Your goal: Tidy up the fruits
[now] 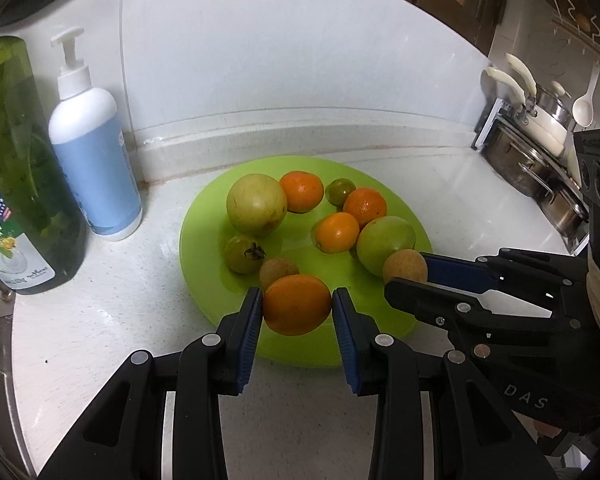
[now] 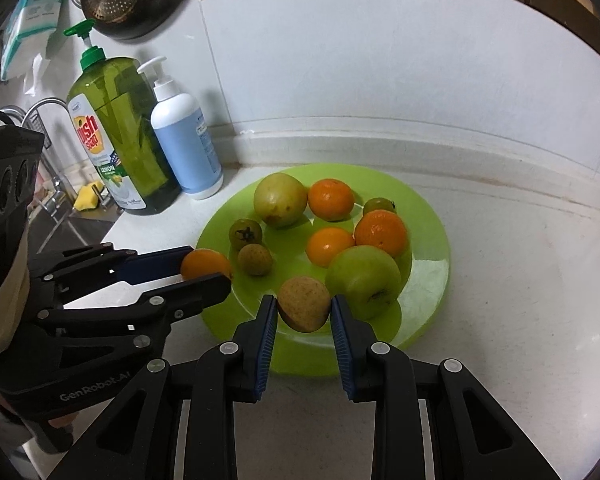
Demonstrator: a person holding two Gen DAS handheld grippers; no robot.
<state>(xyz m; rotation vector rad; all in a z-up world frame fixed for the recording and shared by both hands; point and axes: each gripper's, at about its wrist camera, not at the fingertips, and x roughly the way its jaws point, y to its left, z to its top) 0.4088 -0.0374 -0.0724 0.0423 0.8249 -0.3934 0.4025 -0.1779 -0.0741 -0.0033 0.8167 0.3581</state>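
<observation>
- The left gripper (image 1: 297,304) is squeezing an orange (image 1: 297,304) between its two blue pads; the orange sits over the near edge of the green plate (image 1: 204,216); whether it touches the plate I cannot tell
- The right gripper (image 2: 304,310) is squeezing a small brown fruit (image 2: 304,308); this fruit is also over the near part of the plate, just beside a big green apple (image 2: 362,276)
- The two grippers are side by side, close together
- More fruit lies on the plate: a yellow-green apple (image 1: 256,204) at the back left; three more oranges, one at the back (image 1: 302,191), one to the right (image 1: 365,207), one in the middle (image 1: 337,232); a small green fruit (image 1: 339,191) at the back; a green fruit with a dark stem (image 1: 242,253) on the left; another small brown fruit (image 1: 278,272) just behind the held orange
- The plate rests on a white counter (image 1: 120,340)
- A green soap bottle (image 2: 116,136) and a white and blue pump bottle (image 2: 186,140) stand left of the plate, by the wall
- Shiny pots (image 1: 540,168) are far off on the right
</observation>
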